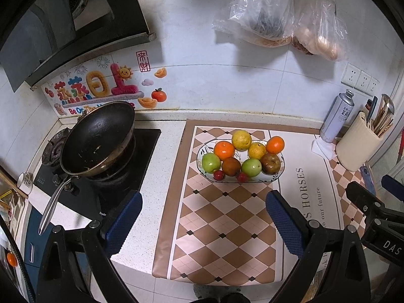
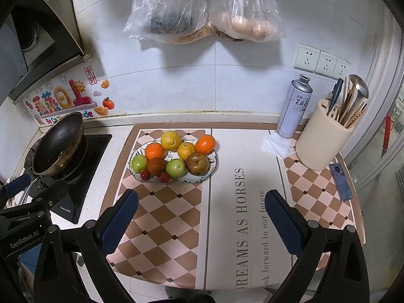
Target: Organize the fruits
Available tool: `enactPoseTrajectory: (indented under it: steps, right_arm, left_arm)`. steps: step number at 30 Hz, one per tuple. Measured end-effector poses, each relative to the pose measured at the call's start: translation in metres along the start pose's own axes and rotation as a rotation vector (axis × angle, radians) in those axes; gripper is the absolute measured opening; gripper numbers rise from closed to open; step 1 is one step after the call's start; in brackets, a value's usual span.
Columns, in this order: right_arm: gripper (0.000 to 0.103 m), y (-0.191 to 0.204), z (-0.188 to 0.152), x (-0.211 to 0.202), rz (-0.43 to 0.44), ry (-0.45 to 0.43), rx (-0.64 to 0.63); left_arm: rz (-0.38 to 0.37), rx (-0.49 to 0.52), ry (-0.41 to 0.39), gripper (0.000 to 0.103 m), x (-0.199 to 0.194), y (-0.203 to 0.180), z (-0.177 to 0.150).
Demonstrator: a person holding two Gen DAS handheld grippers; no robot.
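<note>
An oval white patterned plate [image 1: 279, 170] [image 2: 213, 168] lies on the checked brown mat [image 1: 227, 227] on the desk, long axis left to right. It holds two yellow lemons [image 1: 242, 140], two oranges [image 1: 224, 150], two green apples [image 1: 210, 162], two brown fruits [image 1: 231, 166] and two small red ones [image 1: 219, 175]. The left hand-held gripper [image 1: 203, 223] and right hand-held gripper [image 2: 200, 221] hover near, jaws spread, empty. Right stands a cream utensil holder [image 2: 320, 141] with chopsticks.

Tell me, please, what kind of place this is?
Most likely a home kitchen: a wok sits on a gas stove, an extractor hood hangs above it, and a utensil holder stands on the counter.
</note>
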State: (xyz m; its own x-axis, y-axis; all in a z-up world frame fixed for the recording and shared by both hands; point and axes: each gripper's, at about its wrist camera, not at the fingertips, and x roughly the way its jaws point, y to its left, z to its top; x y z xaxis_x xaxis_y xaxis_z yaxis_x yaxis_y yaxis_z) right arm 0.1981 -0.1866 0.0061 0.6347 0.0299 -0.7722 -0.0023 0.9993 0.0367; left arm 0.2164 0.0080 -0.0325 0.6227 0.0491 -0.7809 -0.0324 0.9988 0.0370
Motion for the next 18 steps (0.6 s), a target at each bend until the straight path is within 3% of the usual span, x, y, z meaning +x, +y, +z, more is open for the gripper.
enactPoseTrajectory:
  steps: [18]
  right_arm:
    - [0.102,-0.0014,0.002,0.004,0.003,0.01,-0.007]
  left_arm:
    - [-0.002,0.014,0.006,0.1,0.0021,0.0003,-0.0001]
